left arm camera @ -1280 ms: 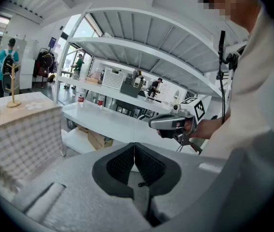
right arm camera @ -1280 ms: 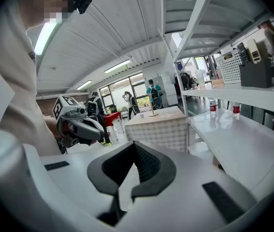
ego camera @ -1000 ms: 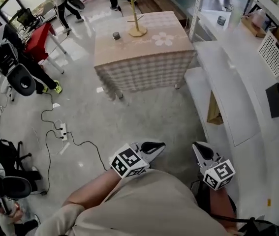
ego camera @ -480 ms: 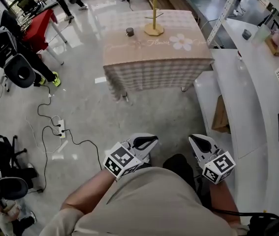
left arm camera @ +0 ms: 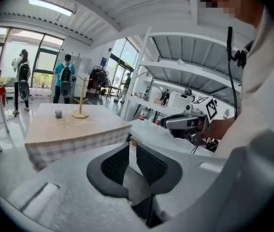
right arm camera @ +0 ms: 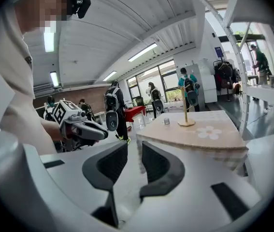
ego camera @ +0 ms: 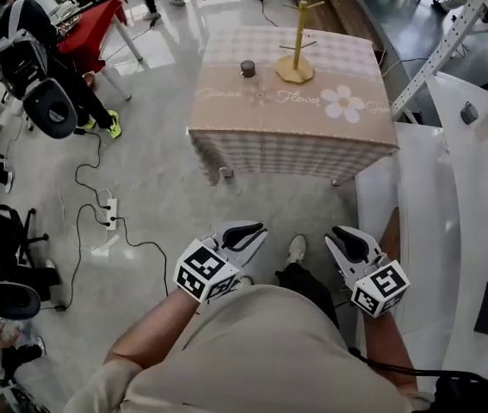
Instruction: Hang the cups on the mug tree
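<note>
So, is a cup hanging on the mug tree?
No, the mug tree is bare, and the only cup stands on the table beside it.

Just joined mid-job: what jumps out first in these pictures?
The cloth-covered table stands across the floor at the top of the head view, with a bare mug tree on it and one cup to the tree's left. Low in that view, the left gripper, whose jaws have just been opening, and the right gripper both hold nothing.
</note>
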